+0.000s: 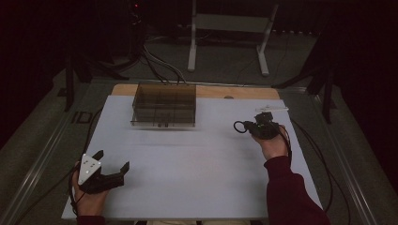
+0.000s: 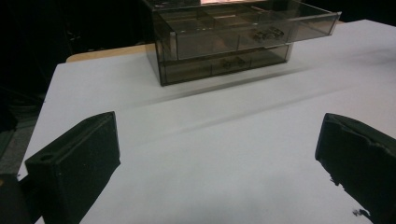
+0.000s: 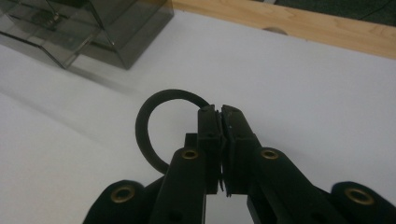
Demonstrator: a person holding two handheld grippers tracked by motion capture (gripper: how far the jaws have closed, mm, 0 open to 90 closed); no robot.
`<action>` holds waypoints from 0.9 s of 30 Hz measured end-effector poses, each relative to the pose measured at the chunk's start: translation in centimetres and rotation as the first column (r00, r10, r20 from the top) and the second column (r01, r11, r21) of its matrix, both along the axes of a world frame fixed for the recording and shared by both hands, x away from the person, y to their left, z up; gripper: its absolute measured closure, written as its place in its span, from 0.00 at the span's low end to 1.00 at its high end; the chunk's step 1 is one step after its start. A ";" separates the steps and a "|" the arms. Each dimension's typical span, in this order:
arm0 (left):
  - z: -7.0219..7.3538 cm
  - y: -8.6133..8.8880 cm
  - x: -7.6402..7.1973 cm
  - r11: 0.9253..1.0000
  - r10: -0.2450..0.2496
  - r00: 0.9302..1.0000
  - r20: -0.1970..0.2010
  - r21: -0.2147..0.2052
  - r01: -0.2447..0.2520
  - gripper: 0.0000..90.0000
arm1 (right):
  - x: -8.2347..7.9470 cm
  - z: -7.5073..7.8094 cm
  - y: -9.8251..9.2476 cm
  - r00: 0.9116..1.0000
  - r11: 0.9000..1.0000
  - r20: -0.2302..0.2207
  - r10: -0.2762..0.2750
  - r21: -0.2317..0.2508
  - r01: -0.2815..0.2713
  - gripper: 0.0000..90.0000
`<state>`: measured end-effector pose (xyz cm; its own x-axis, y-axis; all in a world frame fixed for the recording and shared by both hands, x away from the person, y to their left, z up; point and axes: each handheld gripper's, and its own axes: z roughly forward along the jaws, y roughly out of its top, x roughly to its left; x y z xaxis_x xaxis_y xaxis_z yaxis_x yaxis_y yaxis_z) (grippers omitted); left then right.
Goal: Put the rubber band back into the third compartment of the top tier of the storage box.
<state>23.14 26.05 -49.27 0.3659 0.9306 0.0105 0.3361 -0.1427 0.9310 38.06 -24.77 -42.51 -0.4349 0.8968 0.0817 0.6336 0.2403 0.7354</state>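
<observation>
One black ring is sitting clamped in the right tool; one left tool is resting with jaws apart near one smoked drawer box.

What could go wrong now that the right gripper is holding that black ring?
The right gripper pinches the black ring by a short stretch of its edge, so it may swivel or slip out. The drawer organizer has its top drawer pulled out; a careless approach could knock it.
</observation>
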 end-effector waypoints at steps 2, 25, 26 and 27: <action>0.0 0.0 0.0 1.000 0.004 1.000 0.000 -0.003 -0.004 0.01 | 0.1 0.2 0.1 1.000 1.000 0.004 0.002 0.007 -0.002 0.97; -0.1 0.0 -0.1 1.000 0.027 1.000 -0.005 0.012 -0.027 0.01 | 1.1 2.1 2.4 0.999 0.999 0.036 0.028 0.023 -0.029 0.97; -0.1 0.0 -0.1 1.000 0.026 1.000 -0.005 0.011 -0.026 0.01 | 1.2 2.3 2.6 0.999 0.999 0.039 0.033 0.033 -0.035 0.98; -0.1 0.0 0.0 1.000 0.026 1.000 -0.005 0.011 -0.026 0.01 | 1.2 2.3 2.7 0.999 0.999 0.040 0.034 0.039 -0.036 0.98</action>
<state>23.09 26.07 -49.39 0.3418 0.9396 0.0190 0.3450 -0.1442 0.9275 39.28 -22.09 -40.20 -0.4696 0.8773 0.0994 0.5960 0.2320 0.7687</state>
